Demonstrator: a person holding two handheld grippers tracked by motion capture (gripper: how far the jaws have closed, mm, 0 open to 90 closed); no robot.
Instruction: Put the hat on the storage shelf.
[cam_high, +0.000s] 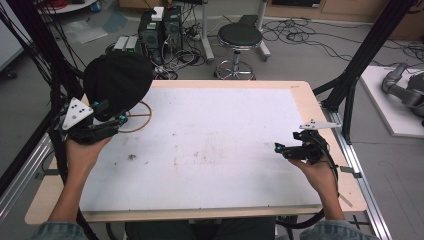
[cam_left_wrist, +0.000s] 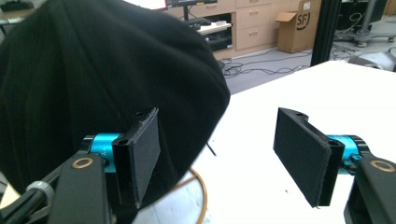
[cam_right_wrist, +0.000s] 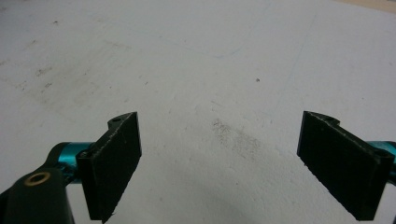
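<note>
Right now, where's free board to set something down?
Free: the white board from the wooden ring across to the right gripper, and the near strip between the forearms. Crowded: far-left corner, where the black hat sits over the ring beside the left gripper.

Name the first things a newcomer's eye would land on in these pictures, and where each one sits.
A big black hat draws the eye first, perched on a round wooden stand at the far left of the white table. The left gripper sits right beside it, jaws open with nothing between them. At the table's right edge the right gripper hangs open over bare, scuffed board.
</note>
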